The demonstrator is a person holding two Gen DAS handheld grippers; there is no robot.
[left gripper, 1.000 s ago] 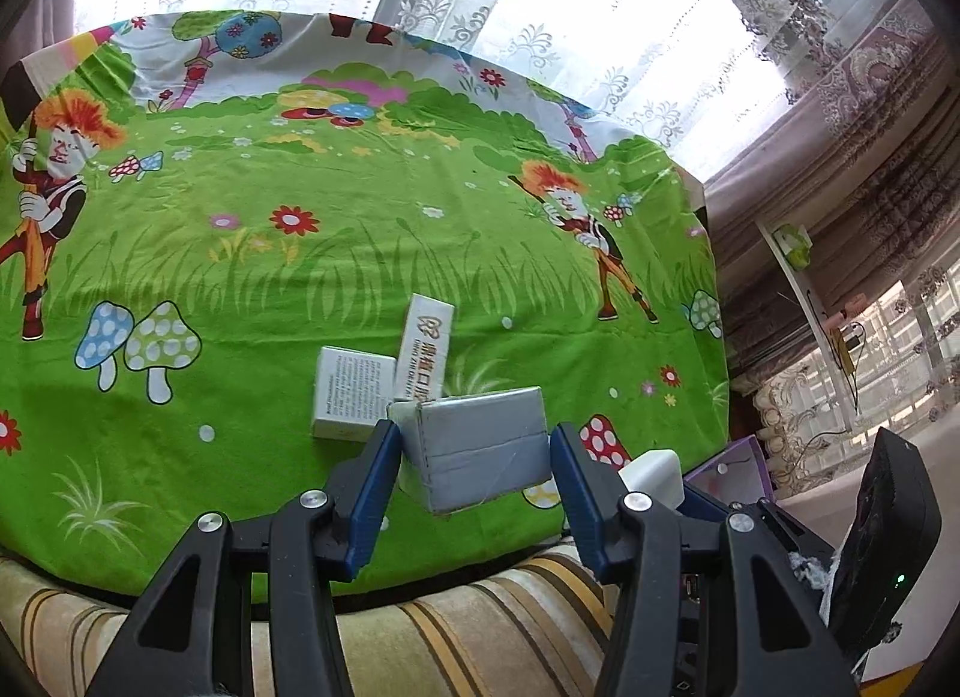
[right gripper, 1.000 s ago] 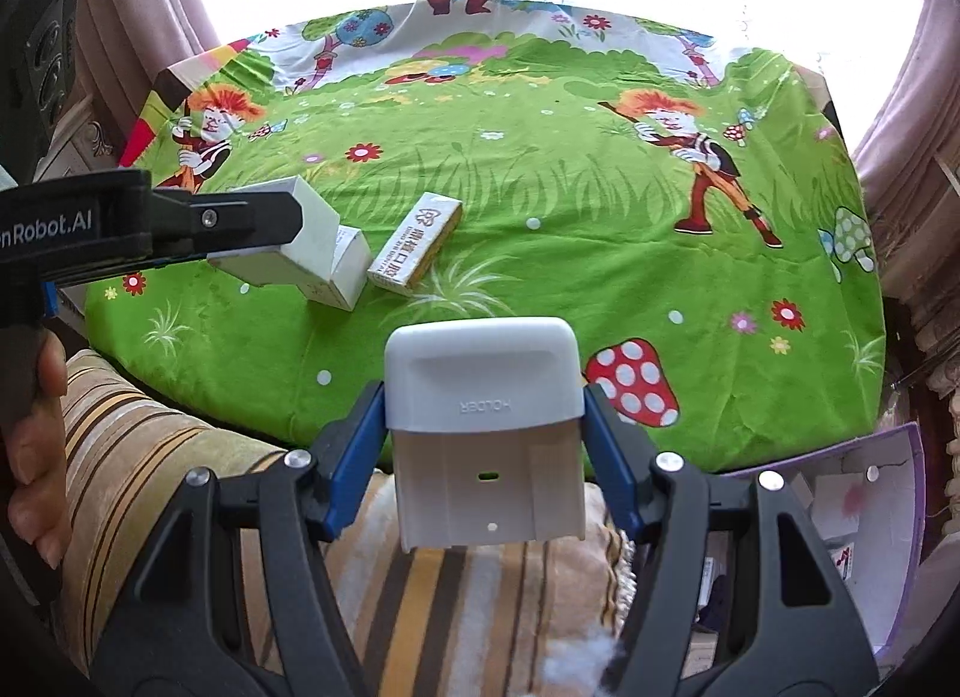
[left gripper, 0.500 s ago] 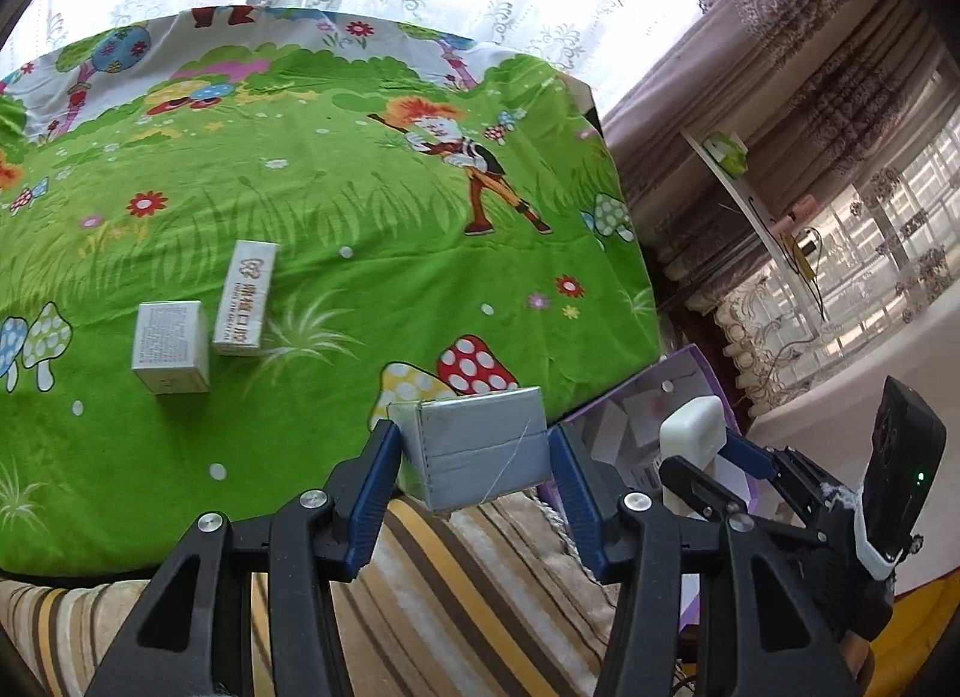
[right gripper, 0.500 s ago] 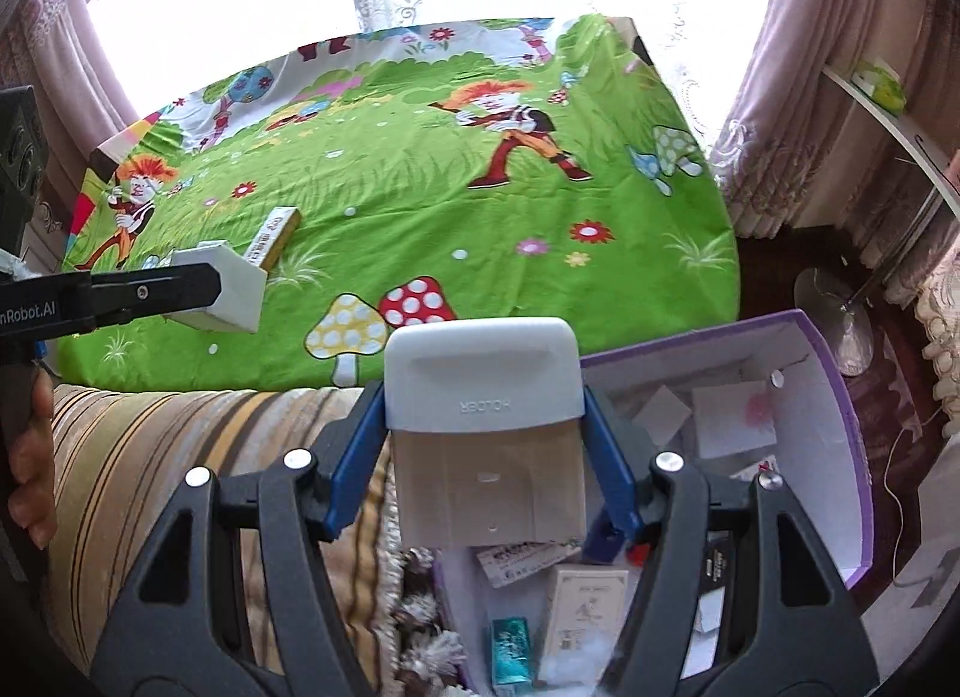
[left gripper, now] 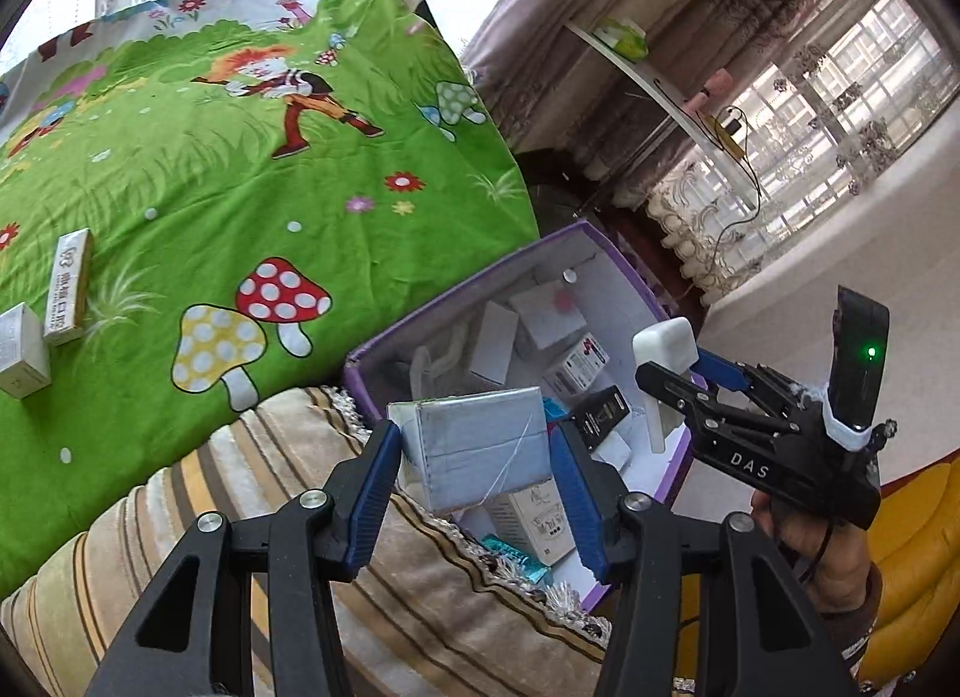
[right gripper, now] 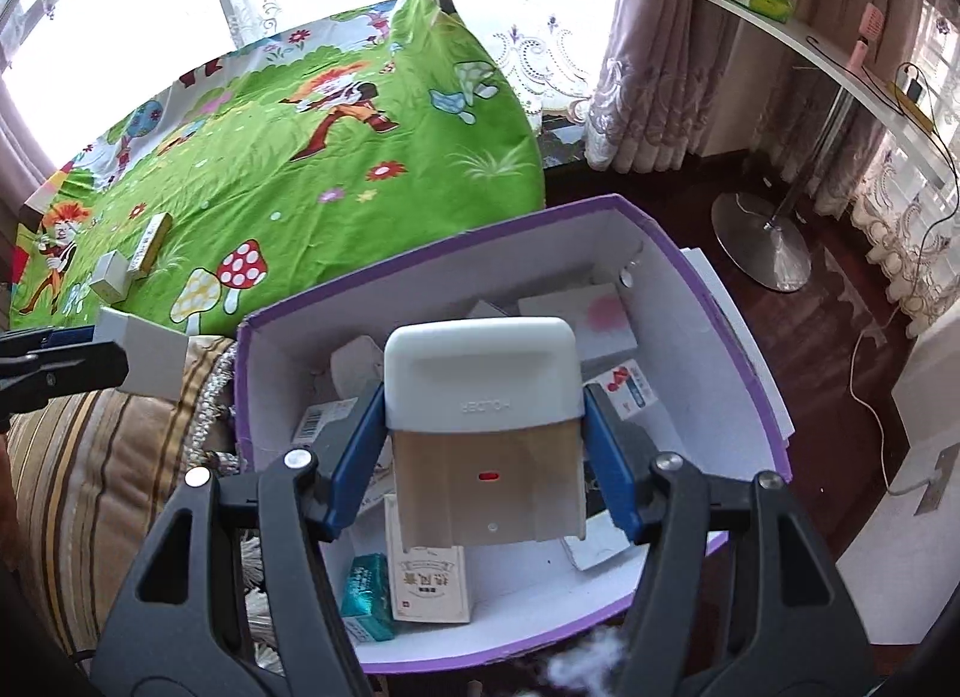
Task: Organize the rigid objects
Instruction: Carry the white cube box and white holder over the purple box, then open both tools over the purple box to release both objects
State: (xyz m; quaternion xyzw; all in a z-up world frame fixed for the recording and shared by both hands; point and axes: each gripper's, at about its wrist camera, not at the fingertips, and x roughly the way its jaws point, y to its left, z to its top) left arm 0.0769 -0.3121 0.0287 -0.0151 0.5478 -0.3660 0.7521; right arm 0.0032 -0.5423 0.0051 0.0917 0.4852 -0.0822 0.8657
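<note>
Left gripper clamps a grey box between its blue pads, box tilted, held over the near-left corner of a purple bin that sits beside a striped cushion. The bin is white inside and holds a jumble of small cartons, one teal pack near its front edge; above its right side the right gripper, in a person's hand, carries a white holder. On the green cartoon-print cloth at far left lie two small white boxes, a long one just beside a squarer one.
</note>
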